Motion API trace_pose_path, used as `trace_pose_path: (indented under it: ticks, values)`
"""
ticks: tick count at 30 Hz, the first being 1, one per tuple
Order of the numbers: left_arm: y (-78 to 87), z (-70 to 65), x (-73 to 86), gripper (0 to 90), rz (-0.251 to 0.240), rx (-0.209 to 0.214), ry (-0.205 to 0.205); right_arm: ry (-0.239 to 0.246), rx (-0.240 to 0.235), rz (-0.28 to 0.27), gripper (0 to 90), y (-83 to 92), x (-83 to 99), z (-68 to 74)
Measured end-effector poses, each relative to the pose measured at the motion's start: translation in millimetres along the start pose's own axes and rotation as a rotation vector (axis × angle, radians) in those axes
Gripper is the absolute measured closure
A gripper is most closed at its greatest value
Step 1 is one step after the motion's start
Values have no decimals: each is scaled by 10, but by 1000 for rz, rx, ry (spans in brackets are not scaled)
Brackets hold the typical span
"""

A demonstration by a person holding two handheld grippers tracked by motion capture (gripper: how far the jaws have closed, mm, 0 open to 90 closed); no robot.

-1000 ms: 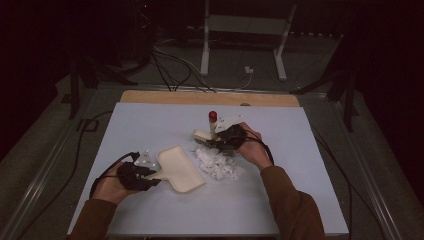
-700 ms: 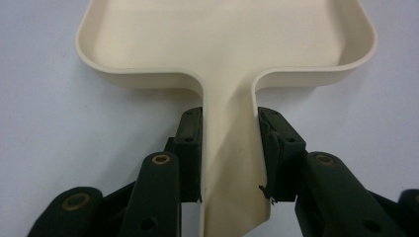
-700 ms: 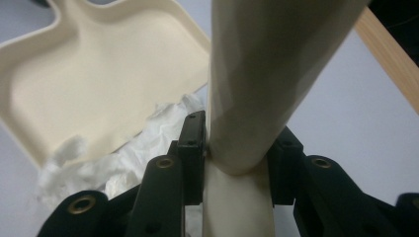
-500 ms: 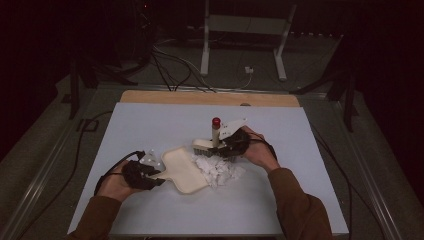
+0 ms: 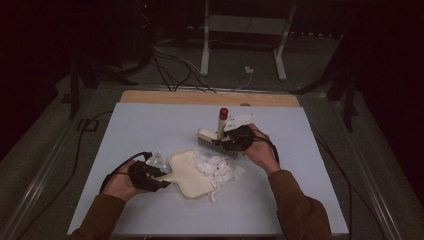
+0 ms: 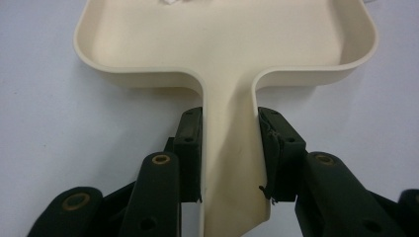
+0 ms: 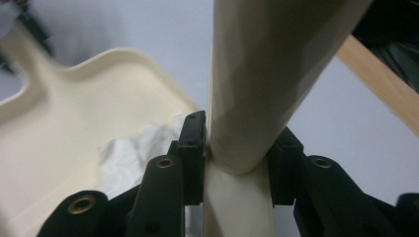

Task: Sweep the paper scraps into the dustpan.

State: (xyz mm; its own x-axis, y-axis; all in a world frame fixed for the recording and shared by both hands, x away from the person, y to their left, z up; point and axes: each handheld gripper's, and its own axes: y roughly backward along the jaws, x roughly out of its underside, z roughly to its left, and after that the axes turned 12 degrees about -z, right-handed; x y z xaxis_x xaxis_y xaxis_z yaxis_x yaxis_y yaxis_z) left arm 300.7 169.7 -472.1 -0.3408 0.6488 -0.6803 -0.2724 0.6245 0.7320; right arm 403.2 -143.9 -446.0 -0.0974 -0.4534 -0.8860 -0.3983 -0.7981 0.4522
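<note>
While the left gripper [image 5: 159,179] pinches the dustpan [image 5: 190,173] handle near the table's [image 5: 150,125] front edge, paper scraps [image 5: 218,168] lie at its mouth. Toward the far edge, the right gripper [image 5: 226,142] clamps the brush [image 5: 214,136] handle.

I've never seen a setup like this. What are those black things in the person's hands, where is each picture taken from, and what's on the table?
A person holds a handheld two-jaw clamp in each hand. The high view looks down on the pale table. The other two cameras ride on the clamps, looking along their jaws. The left gripper is shut on the handle of a cream dustpan. The right gripper is shut on the handle of a small brush with a red tip. Between them lies a pile of white paper scraps.
</note>
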Motion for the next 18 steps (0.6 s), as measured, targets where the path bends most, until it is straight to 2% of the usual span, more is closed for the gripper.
trace_pose_path:
  ticks: [4, 6, 10, 13, 18]
  values:
    - [5, -12, 3, 663, 5, -6, -8, -81, 83, -17, 666, 129, 10, -27]
    - [13, -7, 7, 663, 6, -6, -8, -107, 94, -29, 666, 201, 20, -12]
    - [36, -2, 19, 664, 20, -13, -19, -131, 138, -13, 666, 314, 69, 9]
    - [62, -3, 30, 663, 25, -15, -20, -177, 168, 1, 666, 379, 135, 0]
    - [122, -9, 78, 663, 27, -17, -16, -199, 183, 9, 666, 449, 231, -8]
